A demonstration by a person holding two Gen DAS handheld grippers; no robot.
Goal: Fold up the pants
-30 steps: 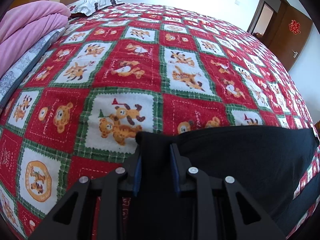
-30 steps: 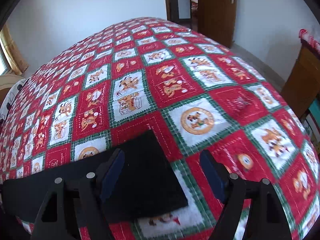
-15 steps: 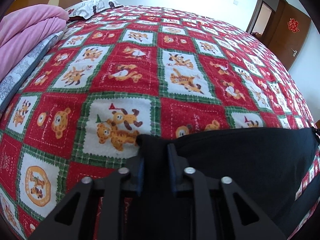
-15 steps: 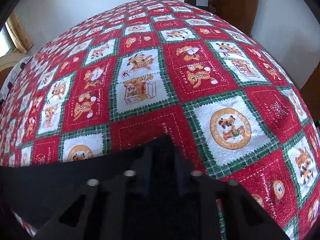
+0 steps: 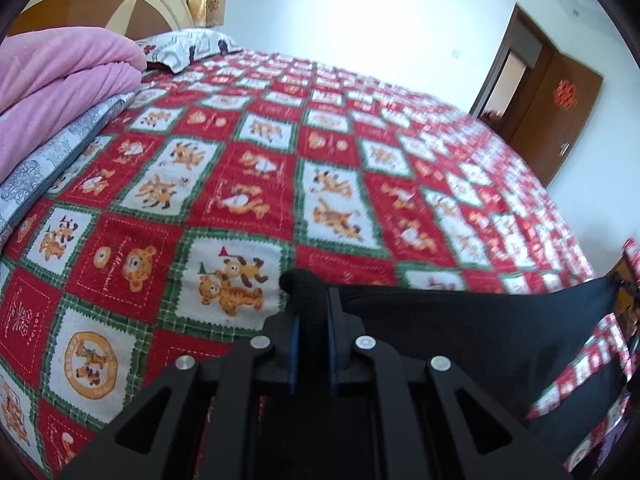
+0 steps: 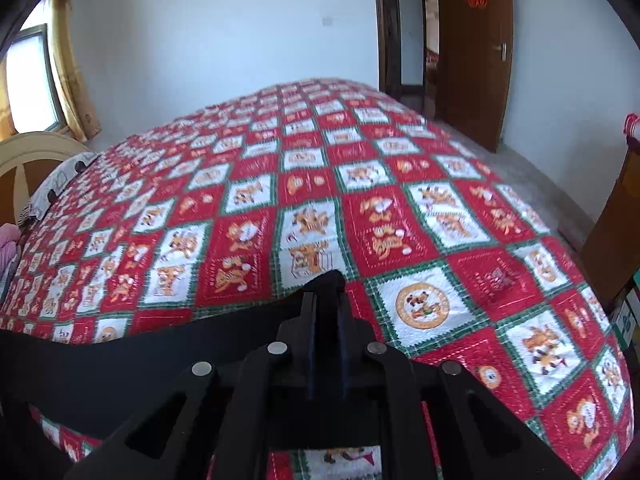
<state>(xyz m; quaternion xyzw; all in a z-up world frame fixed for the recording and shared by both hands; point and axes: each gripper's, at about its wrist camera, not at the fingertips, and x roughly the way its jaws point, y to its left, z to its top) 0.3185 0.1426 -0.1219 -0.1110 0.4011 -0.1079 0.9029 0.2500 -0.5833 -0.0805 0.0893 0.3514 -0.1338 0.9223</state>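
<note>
The black pants [image 5: 472, 332] hang stretched between my two grippers above the red patchwork bedspread [image 5: 256, 184]. My left gripper [image 5: 311, 312] is shut on one end of the pants, with a fold of black cloth bulging above the fingertips. My right gripper [image 6: 326, 308] is shut on the other end of the pants [image 6: 132, 360], whose cloth runs off to the left. Both ends are lifted off the bed. The lower part of the pants is hidden below the gripper bodies.
A pink quilt [image 5: 56, 84] and a grey patterned pillow [image 5: 44, 160] lie at the bed's left side by the headboard [image 5: 104, 8]. Brown doors [image 6: 472, 44] stand beyond the bed. A wooden cabinet [image 6: 612, 216] is on the right.
My right gripper closed on the end of the pants. Both grippers then rose and tilted up, lifting the pants off the bedspread.
</note>
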